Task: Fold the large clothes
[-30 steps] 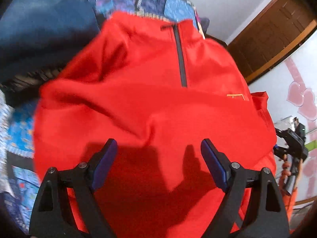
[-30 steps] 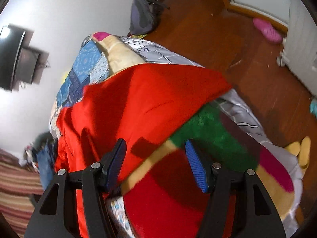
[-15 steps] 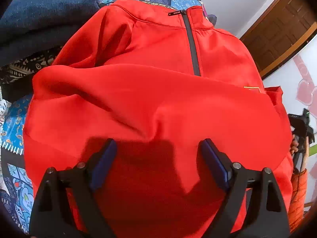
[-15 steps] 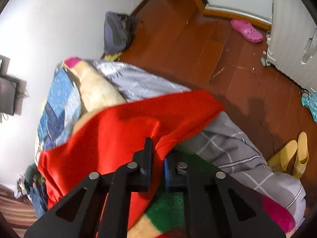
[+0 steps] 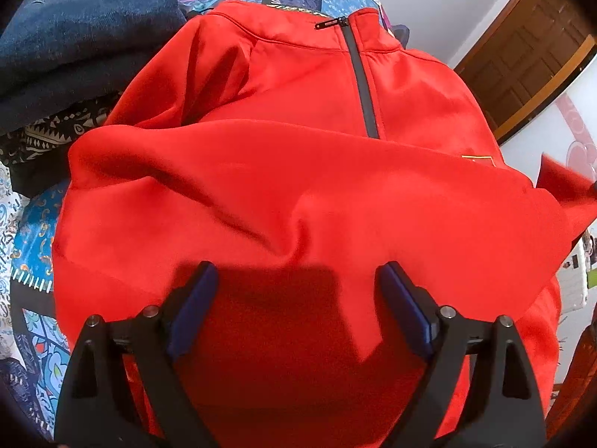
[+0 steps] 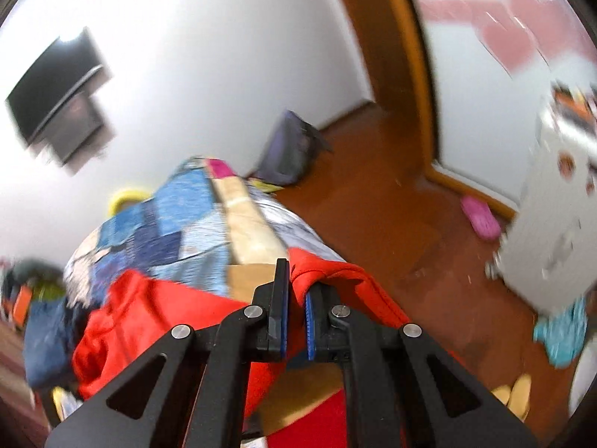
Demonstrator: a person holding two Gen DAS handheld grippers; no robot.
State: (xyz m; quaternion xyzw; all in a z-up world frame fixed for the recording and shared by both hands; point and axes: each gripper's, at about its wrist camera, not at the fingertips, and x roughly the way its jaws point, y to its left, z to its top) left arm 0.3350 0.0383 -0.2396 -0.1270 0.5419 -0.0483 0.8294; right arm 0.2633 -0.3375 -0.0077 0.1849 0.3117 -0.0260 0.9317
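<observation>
Pinching the hem edge of the soft, limp red fleece pullover in my clamped right claw, I am holding my left claw wide and empty over its body, zipper at twelve o'clock, spread on the patchwork quilt.
</observation>
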